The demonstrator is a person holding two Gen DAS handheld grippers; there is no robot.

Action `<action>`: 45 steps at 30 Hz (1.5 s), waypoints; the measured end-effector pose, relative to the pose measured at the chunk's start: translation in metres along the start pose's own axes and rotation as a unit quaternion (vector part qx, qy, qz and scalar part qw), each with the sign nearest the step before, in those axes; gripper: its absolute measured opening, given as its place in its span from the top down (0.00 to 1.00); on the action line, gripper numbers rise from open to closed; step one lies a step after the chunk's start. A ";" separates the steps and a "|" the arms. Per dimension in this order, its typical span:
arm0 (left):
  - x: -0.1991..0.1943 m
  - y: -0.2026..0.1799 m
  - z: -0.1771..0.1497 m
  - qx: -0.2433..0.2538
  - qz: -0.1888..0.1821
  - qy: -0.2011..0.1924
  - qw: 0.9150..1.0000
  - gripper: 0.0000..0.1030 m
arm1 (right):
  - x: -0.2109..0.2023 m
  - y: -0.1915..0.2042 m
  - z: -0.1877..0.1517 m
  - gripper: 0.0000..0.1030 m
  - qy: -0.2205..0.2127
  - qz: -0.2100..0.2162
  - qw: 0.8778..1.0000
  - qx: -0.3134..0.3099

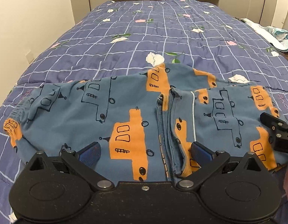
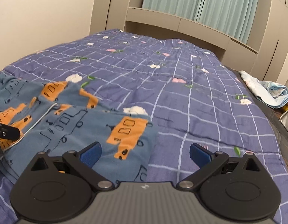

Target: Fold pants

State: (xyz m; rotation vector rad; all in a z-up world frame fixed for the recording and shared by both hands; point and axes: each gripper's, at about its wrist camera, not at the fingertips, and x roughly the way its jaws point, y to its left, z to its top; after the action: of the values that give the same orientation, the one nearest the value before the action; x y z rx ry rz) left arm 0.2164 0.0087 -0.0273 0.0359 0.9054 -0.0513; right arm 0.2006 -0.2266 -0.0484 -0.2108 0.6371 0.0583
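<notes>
The left gripper [image 1: 145,149] is hovering low over the pants [image 1: 125,115] with its jaws spread wide and nothing between the blue pads [image 1: 90,152]; cloth is lying under them, not clamped. The right gripper [image 2: 145,152] is likewise spread and holding nothing, one pad over the right edge of the pants [image 2: 84,128] and the other over bare quilt [image 2: 200,97].

The pants, blue with orange truck prints, are lying crosswise near the foot of the quilt [image 1: 125,37], already doubled: the elastic waistband [image 1: 17,112] is sitting at the left end, and a turned-back layer is resting over the right half, its hem and seam edges running past the left gripper's right pad. A thin white cord [image 1: 193,115] is trailing along that fold. Judging by this, one fold is done and another is likely being set up, which would explain why both grippers are waiting at the near edge, one at the middle and one at the right end, where a lift could carry the cloth across evenly.

Beyond the pants, the quilt is stretching flat toward the headboard [image 2: 177,22], leaving room to work. Far right of the pants, off the quilt's edge, a pale crumpled cloth [image 2: 271,93] is sitting out of the way. Behind the headboard, green curtains [image 2: 200,3] are hanging.
</notes>
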 end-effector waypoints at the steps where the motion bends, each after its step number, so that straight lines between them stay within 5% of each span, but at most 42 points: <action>1: 0.000 0.000 0.001 0.000 0.000 0.000 1.000 0.01 | -0.001 0.000 0.000 0.00 -0.001 0.000 1.000 0.002; 18: -0.037 0.023 0.010 -0.039 -0.014 -0.030 0.999 0.01 | -0.034 0.022 0.006 0.00 -0.025 0.008 0.999 -0.020; 27: -0.072 0.078 0.013 -0.060 0.018 -0.054 0.997 0.01 | -0.047 0.081 0.010 0.00 -0.049 0.073 0.994 -0.060; 34: -0.066 0.145 -0.015 -0.108 0.047 -0.050 0.992 0.01 | -0.031 0.117 0.001 0.00 -0.031 0.075 0.993 -0.089; 45: -0.020 0.198 -0.050 -0.237 -0.094 -0.144 0.956 0.02 | -0.030 0.118 -0.006 0.00 -0.035 0.060 0.995 -0.073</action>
State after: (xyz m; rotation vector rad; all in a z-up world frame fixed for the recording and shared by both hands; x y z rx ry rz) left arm 0.1767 0.2100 -0.0405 -0.4961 0.6069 -0.0146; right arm 0.1596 -0.1124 -0.0559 -0.3112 0.5758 0.2269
